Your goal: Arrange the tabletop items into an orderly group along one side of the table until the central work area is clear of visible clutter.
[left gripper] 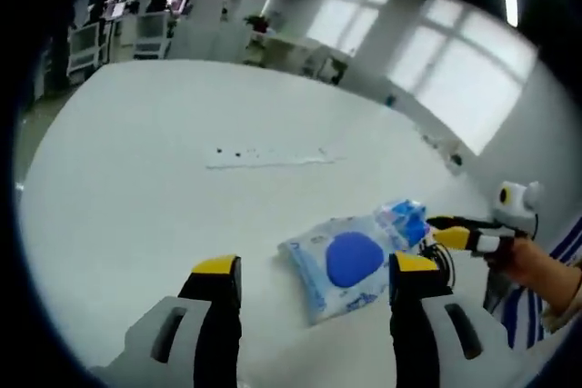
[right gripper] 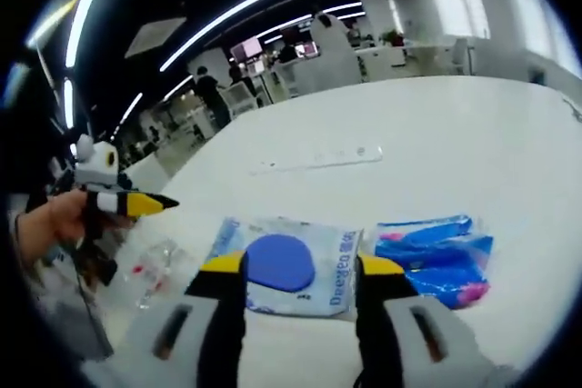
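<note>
On the white table (left gripper: pixel 136 152) lies a flat wipes pack (left gripper: pixel 350 261) with a round blue lid, and a small blue packet (left gripper: pixel 403 222) lies against its far corner. My left gripper (left gripper: pixel 316 265) stands open just short of the pack. A hand holds the right gripper (left gripper: pixel 464 233) at the right, close to the blue packet. In the right gripper view, my right gripper (right gripper: pixel 301 263) is open, its jaws on either side of the wipes pack (right gripper: pixel 282 265). The blue packet (right gripper: pixel 441 256) lies to its right and a clear plastic packet (right gripper: pixel 155 279) to its left. The left gripper (right gripper: pixel 136 201) comes in from the left.
A thin white strip (left gripper: pixel 273 161) lies farther out on the table (right gripper: pixel 455 134), with a few dark specks beside it. Office desks, shelves and people stand beyond the far edge, and windows line one wall.
</note>
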